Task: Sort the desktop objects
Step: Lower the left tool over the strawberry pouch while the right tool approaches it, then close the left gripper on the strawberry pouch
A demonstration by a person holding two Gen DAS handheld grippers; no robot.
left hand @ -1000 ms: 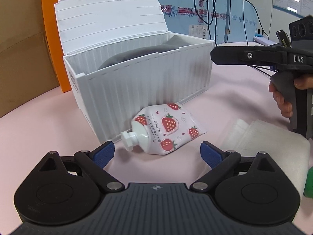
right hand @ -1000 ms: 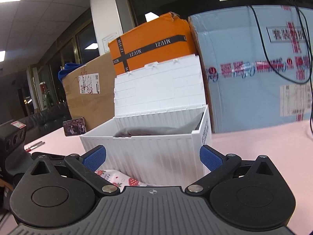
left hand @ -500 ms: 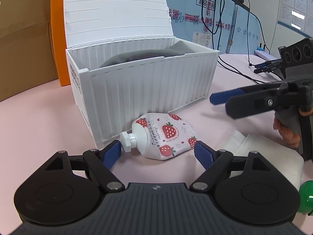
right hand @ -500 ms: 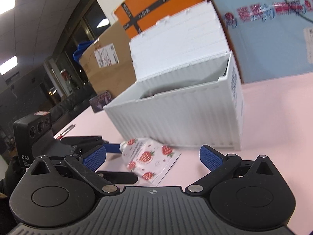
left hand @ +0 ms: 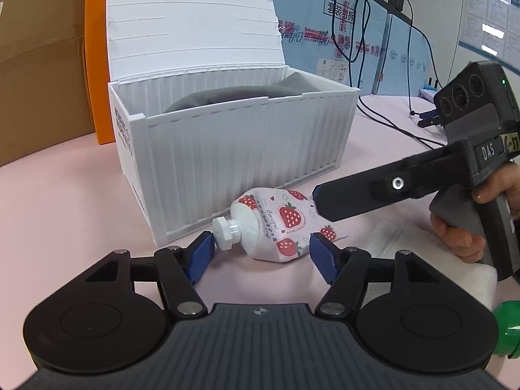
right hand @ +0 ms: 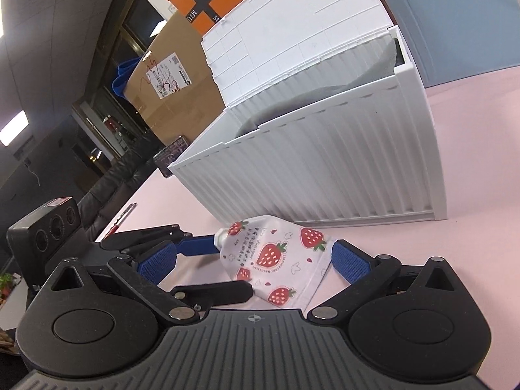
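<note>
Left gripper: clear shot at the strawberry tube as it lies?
Probably yes. The strawberry tube lies flat on the pink table between the left gripper pads, which are closing with nothing in between. The right gripper straddles the tube's tail end and could crowd the lift.

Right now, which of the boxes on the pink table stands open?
The white ribbed container box, directly behind the strawberry hand cream tube: its lid is flipped up, grey fabric inside. The orange box and brown carton behind show no opening.
</note>
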